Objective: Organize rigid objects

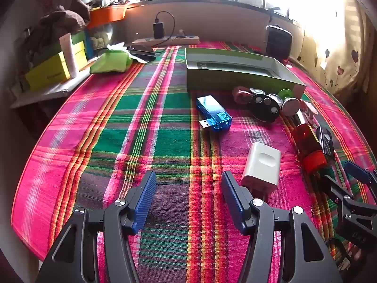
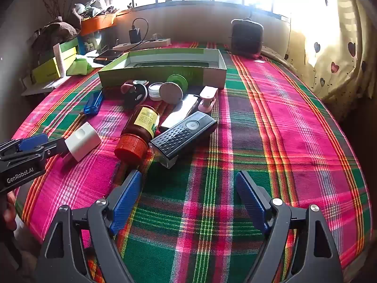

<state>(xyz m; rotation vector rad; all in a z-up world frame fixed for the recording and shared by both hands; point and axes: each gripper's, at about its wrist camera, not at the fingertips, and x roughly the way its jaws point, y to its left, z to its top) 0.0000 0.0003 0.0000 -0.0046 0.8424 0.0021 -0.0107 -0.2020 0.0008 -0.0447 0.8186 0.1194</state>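
Nothing is sorted yet, as far as I can judge. The green box [image 2: 162, 69] sits open toward the far edge of the counter [image 2: 294, 122], and from here its inside looks bare, though I can't see all of its floor. Everything meant for it lies out on the plaid cloth in front of it.

Right against the box's near wall is a cluster: a green disc [image 2: 177, 81], a white round tin [image 2: 170, 92], a black oval piece [image 1: 265, 107] and a pink clip [image 2: 207, 98]. Nearer the middle, a brown bottle with a red cap [image 2: 139, 132] lies on its side, touching a black remote-like gadget [image 2: 182, 135], with a flat silver bar [image 2: 180, 113] just behind them. A blue USB stick [image 1: 214, 114] lies apart toward the left side, and a white charger [image 1: 261, 167] is closest to the near edge.

The left tool [image 1: 188, 198] hovers with its jaws wide and nothing between them, the charger just beside its right finger. The right tool [image 2: 188, 198] is also spread wide and empty, over bare cloth short of the bottle and gadget. All the picking and placing is left to do.
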